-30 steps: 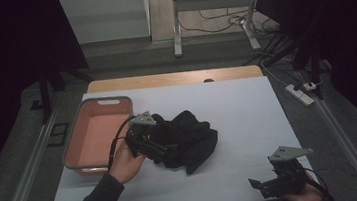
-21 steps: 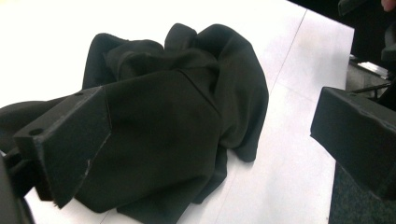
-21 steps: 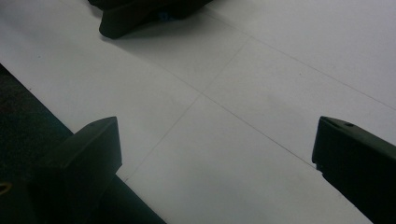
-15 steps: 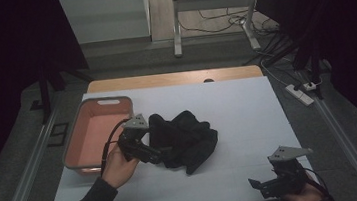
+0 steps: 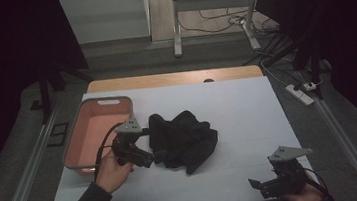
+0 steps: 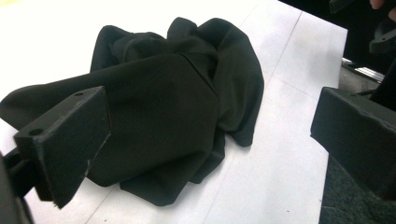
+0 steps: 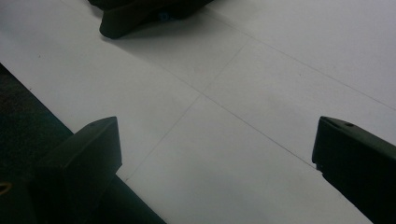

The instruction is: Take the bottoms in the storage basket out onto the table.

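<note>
One crumpled black cloth (image 5: 183,140) lies in the middle of the high view, on the white table (image 5: 248,113), with one pink tray (image 5: 98,134) just to its left in the frame. The left gripper (image 5: 155,157) sits at the cloth's lower left edge, held in a hand (image 5: 111,170) that comes up from the bottom left of the frame. In the left gripper view the cloth (image 6: 163,112) fills the centre and upper left, lying ahead of and partly between the two black jaws, which stand wide apart with nothing clamped; the left-hand jaw overlaps the cloth's near edge in the frame, though whether it touches the fabric cannot be told. The right gripper (image 5: 258,186) sits at the lower right of the high view, well apart from the cloth, near the table's front edge. In the right gripper view its jaws are also spread wide over bare table (image 7: 243,93), and a tip of the cloth (image 7: 126,18) shows at the top left. There are two grippers, one cloth and one tray.
</note>
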### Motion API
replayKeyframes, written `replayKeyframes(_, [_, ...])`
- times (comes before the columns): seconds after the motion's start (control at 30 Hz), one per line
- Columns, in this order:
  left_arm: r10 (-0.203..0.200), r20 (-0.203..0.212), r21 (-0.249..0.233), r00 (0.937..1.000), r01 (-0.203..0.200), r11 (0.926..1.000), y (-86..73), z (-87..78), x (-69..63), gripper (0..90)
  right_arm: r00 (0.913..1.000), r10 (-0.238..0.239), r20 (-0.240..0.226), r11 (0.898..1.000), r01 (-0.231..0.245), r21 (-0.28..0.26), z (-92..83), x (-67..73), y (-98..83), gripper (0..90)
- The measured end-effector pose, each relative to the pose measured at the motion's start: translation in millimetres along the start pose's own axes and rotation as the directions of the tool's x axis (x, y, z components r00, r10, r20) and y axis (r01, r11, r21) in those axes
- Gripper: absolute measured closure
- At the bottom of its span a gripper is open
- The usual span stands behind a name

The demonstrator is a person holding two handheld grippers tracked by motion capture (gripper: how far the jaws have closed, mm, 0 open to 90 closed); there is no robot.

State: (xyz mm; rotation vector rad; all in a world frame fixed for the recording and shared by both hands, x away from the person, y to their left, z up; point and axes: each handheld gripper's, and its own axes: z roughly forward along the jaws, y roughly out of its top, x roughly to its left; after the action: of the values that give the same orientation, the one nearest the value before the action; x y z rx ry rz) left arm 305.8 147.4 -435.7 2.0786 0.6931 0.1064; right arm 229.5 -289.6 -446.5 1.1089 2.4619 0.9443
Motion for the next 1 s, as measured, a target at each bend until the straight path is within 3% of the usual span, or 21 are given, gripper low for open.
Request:
replayKeyframes(0.2, [0.009, -0.002, 0.006, 1.0000, -0.009, 0.9999, -5.5, -2.4, -2.8, 0.0, 1.0000, 0.000, 0.000, 1.000, 0.000, 0.000, 0.0, 0.0, 0.0, 1.3])
replayKeyframes(0.4, [-0.010, -0.006, 0.005, 0.9999, 0.010, 0.9999, -10.3, -5.4, -4.4, 0.0, 1.0000, 0.000, -0.001, 1.000, 0.000, 0.001, 0.2, 0.1, 0.1, 1.2])
replayKeyframes(1.0, [-0.016, -0.062, 0.023, 0.9980, 0.017, 0.9996, -24.8, -16.9, -12.2, 0.0, 1.0000, -0.007, -0.001, 1.000, 0.007, 0.008, 0.6, 0.3, 0.2, 1.3])
